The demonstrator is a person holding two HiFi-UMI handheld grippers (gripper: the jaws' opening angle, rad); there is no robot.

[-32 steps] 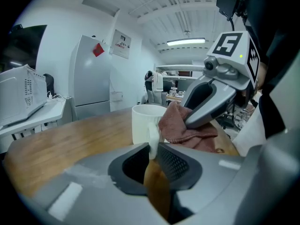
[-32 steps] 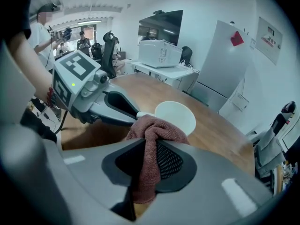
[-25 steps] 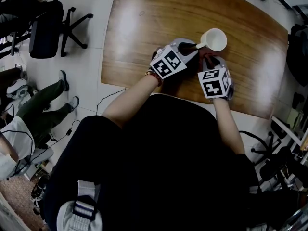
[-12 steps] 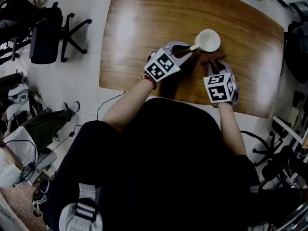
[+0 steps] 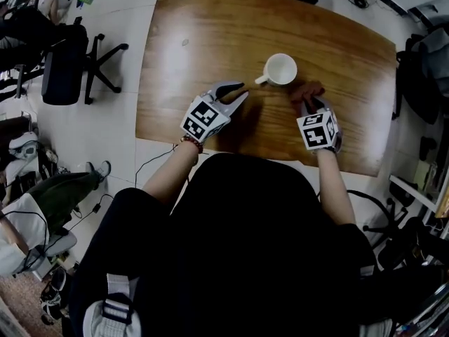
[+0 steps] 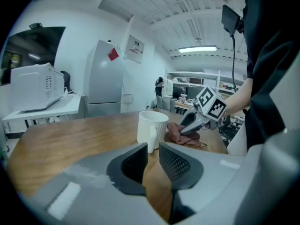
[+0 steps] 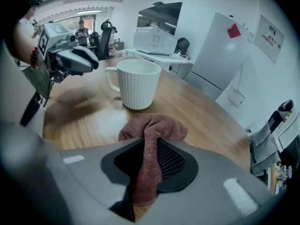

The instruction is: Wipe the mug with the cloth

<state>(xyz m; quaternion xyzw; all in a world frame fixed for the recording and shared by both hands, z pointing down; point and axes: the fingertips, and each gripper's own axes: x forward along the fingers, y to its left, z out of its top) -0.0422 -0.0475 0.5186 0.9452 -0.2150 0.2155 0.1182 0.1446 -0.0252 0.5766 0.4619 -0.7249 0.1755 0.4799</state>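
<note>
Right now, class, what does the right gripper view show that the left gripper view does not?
Only the right gripper view: the right gripper's own jaws, just opening, with the cloth between them, and the left gripper from outside. Only the left gripper view: that gripper's jaws narrowly apart, nothing between. Both: white ribbed mug, wooden table, microwave, refrigerator.

Mug [image 5: 280, 69]: white, ribbed wall, single handle; upright, empty; stands about middle of wooden table [image 5: 210, 41] (handle turned toward table's left end).
Cloth [image 5: 306, 91]: reddish-brown terry, bunched; rests on table, slightly toward its right end and near edge from middle; one fold between jaws of right gripper [image 7: 149, 156], jaws just been opening.
</note>
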